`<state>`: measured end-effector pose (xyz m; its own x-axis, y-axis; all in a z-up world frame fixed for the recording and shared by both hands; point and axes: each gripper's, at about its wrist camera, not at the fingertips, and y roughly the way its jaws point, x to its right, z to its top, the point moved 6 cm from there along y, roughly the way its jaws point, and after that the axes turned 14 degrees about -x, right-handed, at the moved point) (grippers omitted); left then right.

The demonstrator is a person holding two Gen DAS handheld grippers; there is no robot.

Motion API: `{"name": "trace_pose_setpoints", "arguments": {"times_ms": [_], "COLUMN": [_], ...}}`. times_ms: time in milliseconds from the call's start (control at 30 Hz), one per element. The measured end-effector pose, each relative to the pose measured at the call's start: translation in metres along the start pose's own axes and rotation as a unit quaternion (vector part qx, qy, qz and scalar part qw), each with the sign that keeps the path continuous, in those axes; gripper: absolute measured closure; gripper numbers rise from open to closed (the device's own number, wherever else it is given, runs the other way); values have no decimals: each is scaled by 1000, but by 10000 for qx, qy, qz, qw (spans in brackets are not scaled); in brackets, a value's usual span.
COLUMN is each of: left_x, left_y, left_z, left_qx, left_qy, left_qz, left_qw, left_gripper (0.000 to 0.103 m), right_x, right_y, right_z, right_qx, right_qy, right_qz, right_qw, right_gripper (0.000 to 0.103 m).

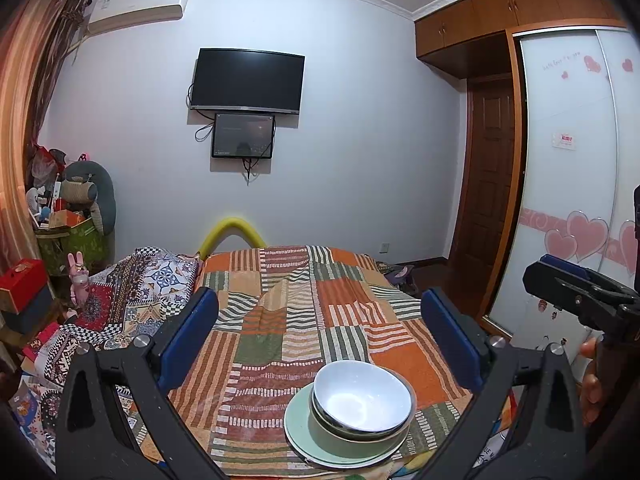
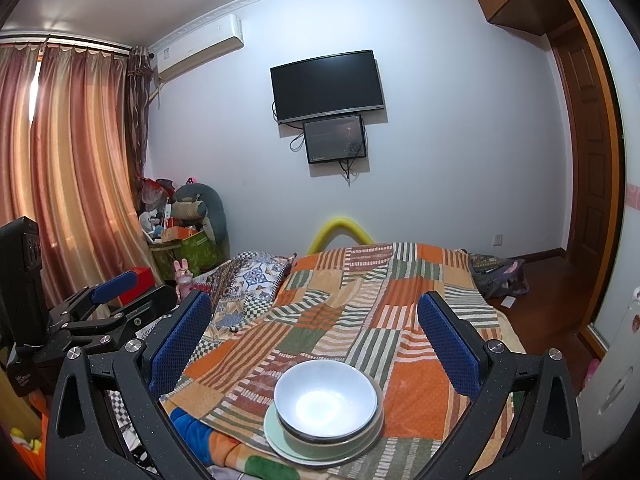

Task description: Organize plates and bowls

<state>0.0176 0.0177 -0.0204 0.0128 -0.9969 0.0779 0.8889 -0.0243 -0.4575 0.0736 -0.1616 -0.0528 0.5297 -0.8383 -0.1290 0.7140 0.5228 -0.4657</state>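
A white bowl (image 1: 362,396) sits nested in a green bowl (image 1: 352,440), both stacked on a pale green plate (image 1: 300,428) near the front edge of the bed. The right wrist view shows the same stack: white bowl (image 2: 326,398) on top, plate (image 2: 276,432) underneath. My left gripper (image 1: 328,336) is open and held above and behind the stack with nothing between its blue pads. My right gripper (image 2: 314,336) is open too, likewise hovering above the stack. Each view catches the other gripper off to the side: the right gripper (image 1: 576,292) and the left gripper (image 2: 116,300).
The stack rests on a striped patchwork blanket (image 1: 320,312) covering the bed. A patterned quilt (image 1: 132,296) lies to the left. Boxes and toys (image 1: 68,216) crowd the far left corner. A wardrobe (image 1: 572,160) stands to the right, with a door (image 1: 484,176) beside it.
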Motion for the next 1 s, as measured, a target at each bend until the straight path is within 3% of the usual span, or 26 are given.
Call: {"name": "trace_pose_setpoints", "arguments": {"times_ms": [700, 1000], "left_x": [-2, -2], "left_y": [1, 5], "left_z": [1, 0], "left_qx": [72, -72], "left_qy": [28, 31], "left_qz": [-55, -174], "left_qw": [10000, 9998], "left_gripper": [0, 0], "right_x": [-1, -1], "right_y": [-2, -1], "right_z": [-2, -2], "right_qx": [14, 9], "right_qy": [-1, 0], "right_qz": [-4, -2], "right_qw": [10000, 10000], "right_gripper": [0, 0]}}
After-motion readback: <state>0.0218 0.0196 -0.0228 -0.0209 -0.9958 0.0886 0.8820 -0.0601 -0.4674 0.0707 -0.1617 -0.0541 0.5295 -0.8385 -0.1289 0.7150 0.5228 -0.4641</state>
